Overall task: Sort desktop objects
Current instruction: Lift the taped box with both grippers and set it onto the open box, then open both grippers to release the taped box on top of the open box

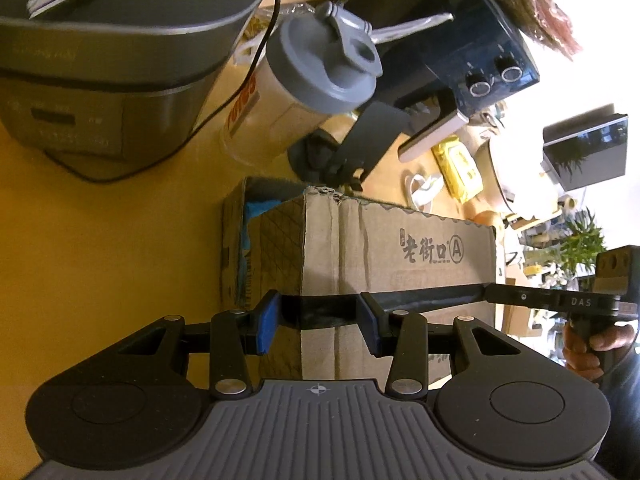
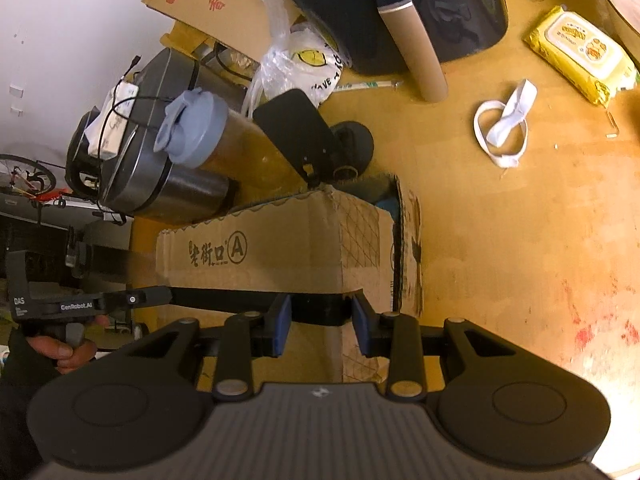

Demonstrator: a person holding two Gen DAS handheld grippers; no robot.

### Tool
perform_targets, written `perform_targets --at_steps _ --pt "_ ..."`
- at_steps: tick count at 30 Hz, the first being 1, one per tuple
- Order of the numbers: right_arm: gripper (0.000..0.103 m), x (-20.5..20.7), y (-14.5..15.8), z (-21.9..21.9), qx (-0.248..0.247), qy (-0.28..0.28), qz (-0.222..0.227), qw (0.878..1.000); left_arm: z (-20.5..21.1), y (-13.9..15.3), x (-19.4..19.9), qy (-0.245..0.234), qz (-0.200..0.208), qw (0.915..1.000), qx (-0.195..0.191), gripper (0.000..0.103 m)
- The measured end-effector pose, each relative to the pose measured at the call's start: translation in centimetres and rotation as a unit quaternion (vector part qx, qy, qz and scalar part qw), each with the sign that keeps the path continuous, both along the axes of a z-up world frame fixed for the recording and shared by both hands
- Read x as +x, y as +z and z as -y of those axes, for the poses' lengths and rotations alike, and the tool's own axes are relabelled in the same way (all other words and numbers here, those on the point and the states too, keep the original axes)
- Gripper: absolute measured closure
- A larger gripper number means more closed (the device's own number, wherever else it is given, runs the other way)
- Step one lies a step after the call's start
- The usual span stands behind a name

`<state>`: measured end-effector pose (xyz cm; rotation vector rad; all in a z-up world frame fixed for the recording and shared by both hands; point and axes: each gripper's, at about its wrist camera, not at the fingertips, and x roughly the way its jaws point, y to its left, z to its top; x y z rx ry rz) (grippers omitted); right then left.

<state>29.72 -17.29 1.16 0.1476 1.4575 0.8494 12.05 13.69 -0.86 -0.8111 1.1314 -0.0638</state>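
Observation:
A long flat black object (image 1: pixel 420 300) (image 2: pixel 240 298) stretches across in front of a brown cardboard box (image 1: pixel 400 256) (image 2: pixel 280 248) printed with a circled A. My left gripper (image 1: pixel 318 322) is shut on its left end, blue pads pressing either side. At the other end my right gripper (image 2: pixel 320 328) is shut in the same way. Each wrist view shows the other gripper side-on, held by a person's hand (image 1: pixel 600 340) (image 2: pixel 60 352). I cannot tell what the black object is. The box stands on the yellow wooden table (image 2: pixel 520 240), its far side open and dark.
Behind the box stand a grey rice cooker (image 1: pixel 100 80), a shaker bottle with a grey lid (image 1: pixel 320 68), a black phone stand (image 1: pixel 360 140) and a dark blue air fryer (image 1: pixel 480 48). A plastic bag (image 2: pixel 288 60), a white strap (image 2: pixel 504 128) and a yellow wipes pack (image 2: pixel 580 56) lie on the table.

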Motion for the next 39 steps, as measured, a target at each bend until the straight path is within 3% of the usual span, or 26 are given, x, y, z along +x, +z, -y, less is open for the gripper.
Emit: perform_targets --at_steps 34,38,39 --pt "0.075 3.6 -1.5 -2.3 -0.018 -0.017 -0.016 1.0 -2.3 -1.0 3.5 0.0 -0.007 1.0 -0.007 0.063" --pt "0.072 3.7 -1.5 -2.2 -0.016 -0.018 -0.019 1.0 -2.1 -1.2 3.8 0.003 -0.008 0.9999 -0.008 0.061" --pt "0.071 3.7 -1.5 -2.3 -0.016 -0.017 -0.017 1.0 -2.1 -1.2 3.8 0.003 -0.008 0.9999 -0.006 0.056"
